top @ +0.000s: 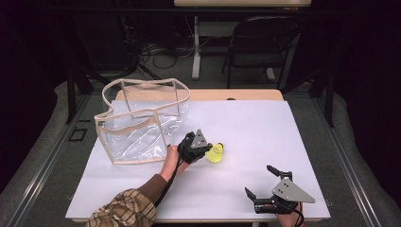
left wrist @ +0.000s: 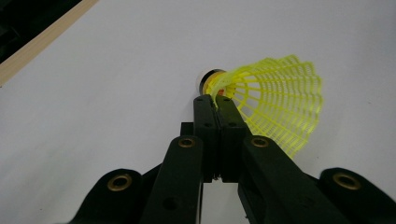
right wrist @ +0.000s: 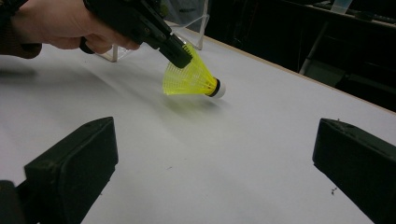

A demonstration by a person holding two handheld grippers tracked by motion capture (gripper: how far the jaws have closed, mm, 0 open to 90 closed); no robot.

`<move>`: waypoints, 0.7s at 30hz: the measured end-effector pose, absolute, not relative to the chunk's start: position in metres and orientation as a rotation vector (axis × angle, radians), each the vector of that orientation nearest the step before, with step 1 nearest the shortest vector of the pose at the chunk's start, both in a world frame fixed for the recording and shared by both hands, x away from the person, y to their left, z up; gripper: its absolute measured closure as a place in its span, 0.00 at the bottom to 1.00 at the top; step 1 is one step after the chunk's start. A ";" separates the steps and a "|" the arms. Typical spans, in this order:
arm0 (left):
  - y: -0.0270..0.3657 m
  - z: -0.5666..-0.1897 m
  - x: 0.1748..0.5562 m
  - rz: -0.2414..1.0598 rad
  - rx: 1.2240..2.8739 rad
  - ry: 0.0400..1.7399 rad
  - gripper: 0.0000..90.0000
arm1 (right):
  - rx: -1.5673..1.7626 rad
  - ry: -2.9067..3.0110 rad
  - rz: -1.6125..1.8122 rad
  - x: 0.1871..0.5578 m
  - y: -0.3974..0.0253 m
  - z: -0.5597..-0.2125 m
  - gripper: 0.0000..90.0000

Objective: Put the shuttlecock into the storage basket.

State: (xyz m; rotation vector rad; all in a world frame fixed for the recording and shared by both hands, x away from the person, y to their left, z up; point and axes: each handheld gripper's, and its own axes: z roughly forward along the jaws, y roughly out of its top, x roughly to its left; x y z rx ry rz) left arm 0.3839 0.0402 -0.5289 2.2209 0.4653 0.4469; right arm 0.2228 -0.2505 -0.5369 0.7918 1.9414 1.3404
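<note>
The yellow shuttlecock (top: 215, 152) lies on its side near the middle of the white table (top: 265, 127), cork tip pointing away from me. My left gripper (top: 204, 152) pinches its mesh skirt near the cork. The clear bag (top: 139, 120) stands just left. My right gripper (top: 261, 181) rests near the front edge, jaws spread wide.

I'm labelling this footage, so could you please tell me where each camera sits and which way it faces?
High view: above the person's side, facing forward and down on the table; forearm, both grippers.
Left gripper view: on the left gripper, along its shut jaws to the shuttlecock.
Right gripper view: on the right gripper, facing the left hand.
All share the shuttlecock.
</note>
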 end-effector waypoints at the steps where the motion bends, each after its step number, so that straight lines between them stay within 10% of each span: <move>1: 0.041 -0.527 0.384 0.449 2.222 0.464 0.99 | 0.792 1.941 1.340 0.223 -0.250 -0.537 0.00; 21: 0.040 -0.509 0.383 0.441 2.200 0.441 0.99 | 0.791 1.940 1.334 0.223 -0.251 -0.537 0.00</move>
